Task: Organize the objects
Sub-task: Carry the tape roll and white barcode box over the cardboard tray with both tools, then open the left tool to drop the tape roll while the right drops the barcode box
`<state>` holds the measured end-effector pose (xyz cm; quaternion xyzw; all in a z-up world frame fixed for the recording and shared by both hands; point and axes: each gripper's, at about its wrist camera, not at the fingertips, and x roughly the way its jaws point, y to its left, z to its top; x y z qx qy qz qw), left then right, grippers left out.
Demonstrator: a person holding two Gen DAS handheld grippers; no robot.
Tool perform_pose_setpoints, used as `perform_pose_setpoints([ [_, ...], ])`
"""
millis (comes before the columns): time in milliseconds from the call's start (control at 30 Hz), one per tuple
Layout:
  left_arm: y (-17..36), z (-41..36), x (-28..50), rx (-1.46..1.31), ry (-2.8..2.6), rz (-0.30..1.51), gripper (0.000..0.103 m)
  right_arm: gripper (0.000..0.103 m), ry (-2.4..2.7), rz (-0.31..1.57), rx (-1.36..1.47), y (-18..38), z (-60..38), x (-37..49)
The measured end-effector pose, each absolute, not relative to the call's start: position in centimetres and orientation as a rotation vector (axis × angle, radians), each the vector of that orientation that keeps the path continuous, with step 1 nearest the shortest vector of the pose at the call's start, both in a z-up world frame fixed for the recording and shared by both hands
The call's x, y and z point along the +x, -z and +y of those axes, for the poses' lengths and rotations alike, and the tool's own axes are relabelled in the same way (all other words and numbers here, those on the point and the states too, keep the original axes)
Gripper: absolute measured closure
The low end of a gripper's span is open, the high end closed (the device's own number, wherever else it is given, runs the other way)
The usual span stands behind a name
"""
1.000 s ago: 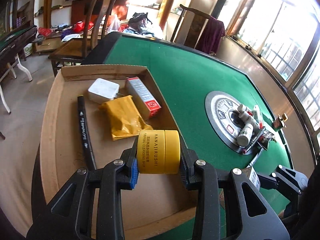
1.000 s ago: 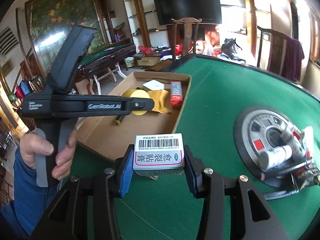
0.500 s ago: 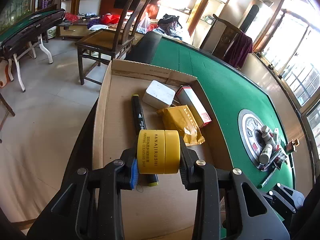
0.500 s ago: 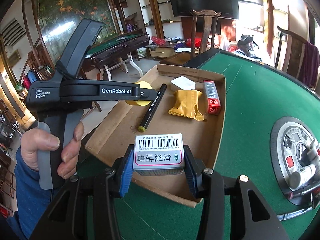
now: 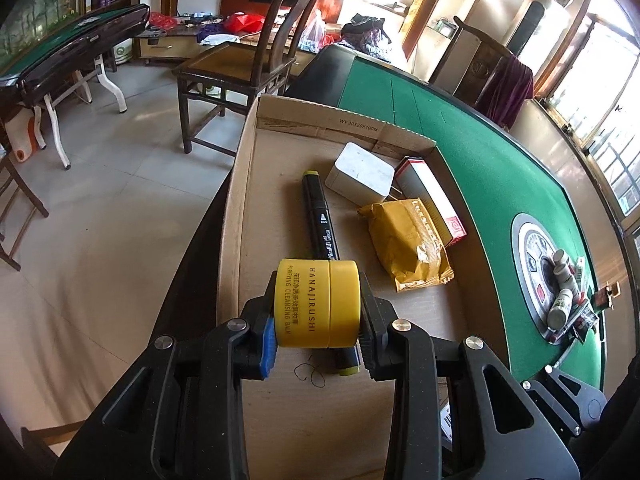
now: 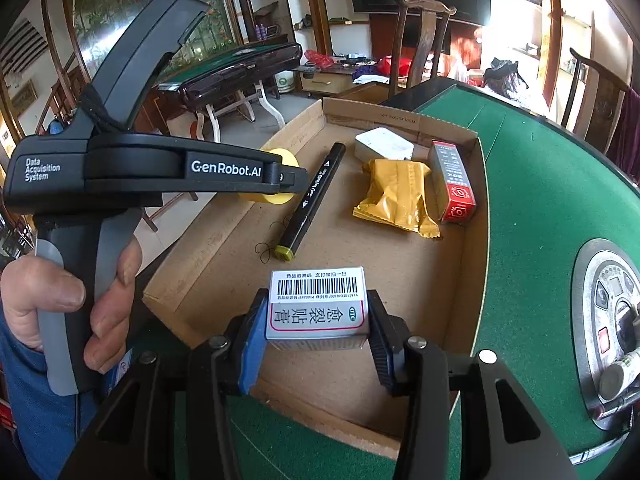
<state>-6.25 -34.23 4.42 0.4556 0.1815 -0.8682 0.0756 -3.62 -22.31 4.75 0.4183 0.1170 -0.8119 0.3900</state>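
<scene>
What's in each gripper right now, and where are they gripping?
Left gripper clamps the yellow jar across its top and bottom ends. Right gripper clamps the small barcoded box by its two short sides.

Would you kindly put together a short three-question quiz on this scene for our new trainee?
1. True or false: the black marker lies inside the cardboard box.
2. What does the left gripper hold: (a) white box, (b) yellow jar, (c) red-ended carton?
3. Fill in: the right gripper is shut on a small ___-labelled box.

Key: 1 true; 2 b; 3 barcode.
</scene>
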Motion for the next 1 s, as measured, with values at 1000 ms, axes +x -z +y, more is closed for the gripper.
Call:
perform_pose_setpoints([
  [1000, -3.3, -34.4, -7.0, 1.414, 2.552, 0.535, 0.070, 0.055, 2.095, 0.288, 1.124, -3.4, -24.9, -7.7],
])
